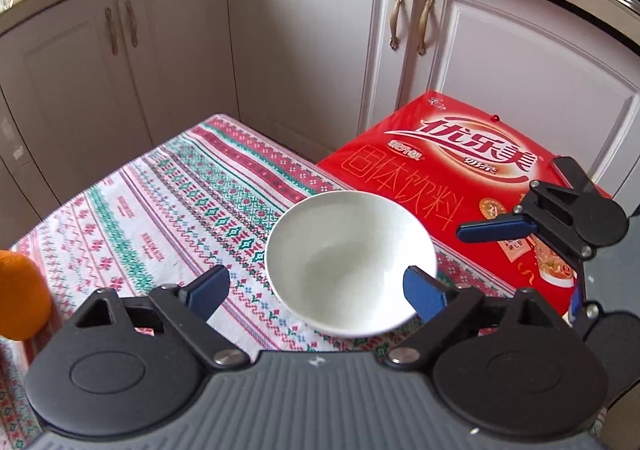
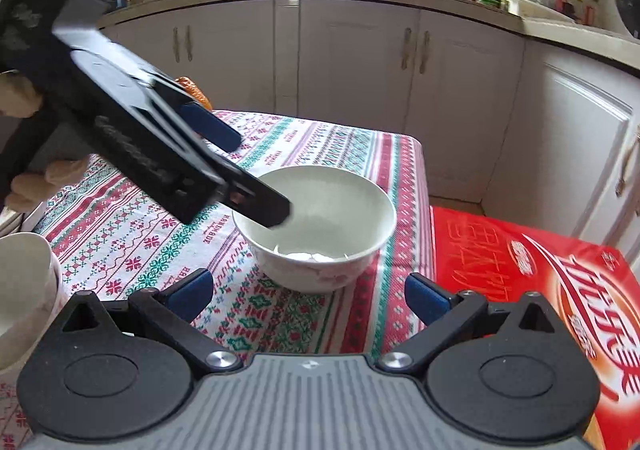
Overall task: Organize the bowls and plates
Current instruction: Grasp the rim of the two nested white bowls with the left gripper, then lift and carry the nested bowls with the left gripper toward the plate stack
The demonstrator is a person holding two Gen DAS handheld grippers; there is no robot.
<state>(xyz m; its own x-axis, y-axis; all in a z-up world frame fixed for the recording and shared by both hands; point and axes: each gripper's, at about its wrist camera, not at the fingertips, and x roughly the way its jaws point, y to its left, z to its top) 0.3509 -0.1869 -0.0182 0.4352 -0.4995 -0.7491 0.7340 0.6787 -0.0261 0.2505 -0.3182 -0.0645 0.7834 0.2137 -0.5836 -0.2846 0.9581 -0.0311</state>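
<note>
Patterned tablecloth [image 1: 168, 209] | white bowl [image 1: 348, 262] centre frame | left gripper [image 1: 316, 290] released, straddling bowl rim | right gripper [image 2: 308, 292] released, lower frame | red box [image 1: 460, 177] right

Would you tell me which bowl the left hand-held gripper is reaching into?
The middle bowl beside the red box; the other bowl sits apart, untouched.

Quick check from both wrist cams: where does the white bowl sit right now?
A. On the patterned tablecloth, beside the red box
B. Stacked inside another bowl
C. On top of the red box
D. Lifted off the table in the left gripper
A: the white bowl rests on the patterned tablecloth next to the red box; the left gripper has its jaws open around the bowl's rim.
</note>
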